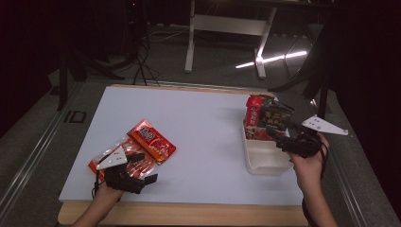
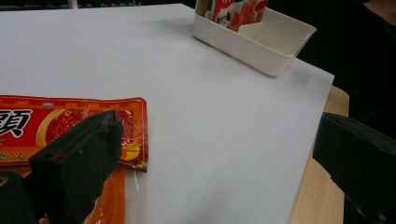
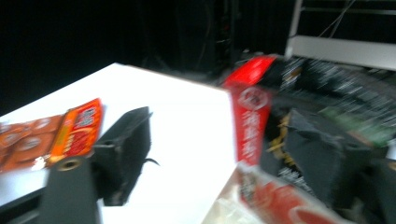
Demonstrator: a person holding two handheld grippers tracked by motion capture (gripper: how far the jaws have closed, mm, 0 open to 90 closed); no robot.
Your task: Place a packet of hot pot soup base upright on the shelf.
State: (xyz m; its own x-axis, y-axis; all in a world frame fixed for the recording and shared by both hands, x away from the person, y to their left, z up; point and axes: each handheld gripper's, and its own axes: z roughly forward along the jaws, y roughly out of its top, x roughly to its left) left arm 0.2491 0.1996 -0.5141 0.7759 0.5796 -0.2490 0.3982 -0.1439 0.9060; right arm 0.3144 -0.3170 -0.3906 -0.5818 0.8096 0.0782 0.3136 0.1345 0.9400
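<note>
- Work in hand: snack packets are being sorted from the white worktop (image 1: 198, 118) into a cream bin (image 1: 265, 163) at the right of the high view. The step is judged to be just after a deposit, with the next pick-up not yet begun.
- Bin contents: a red packet (image 1: 254, 111) and a dark packet (image 1: 278, 115) are stood upright at its far end; a flatter red-printed packet (image 1: 257, 134) is seen below them. The near half is bare.
- Right claw (image 1: 276, 137): poised at the bin's right rim, beside the dark packet. In the right gripper view the jaws are spread wide, and nothing is seen to be held between them; that view is blurred.
- Left claw (image 1: 149, 178): set at the lower left of the high view, over the clear sausage packet (image 1: 124, 158). Jaws are held wide apart in the left gripper view; nothing is gripped.
- Remaining items: the red sachet (image 1: 152, 141) is laid overlapping the sausage packet.
- Next move, as judged: one packet edge is to be pinched, lifted clear of the other, and carried to the bin's bare half.
</note>
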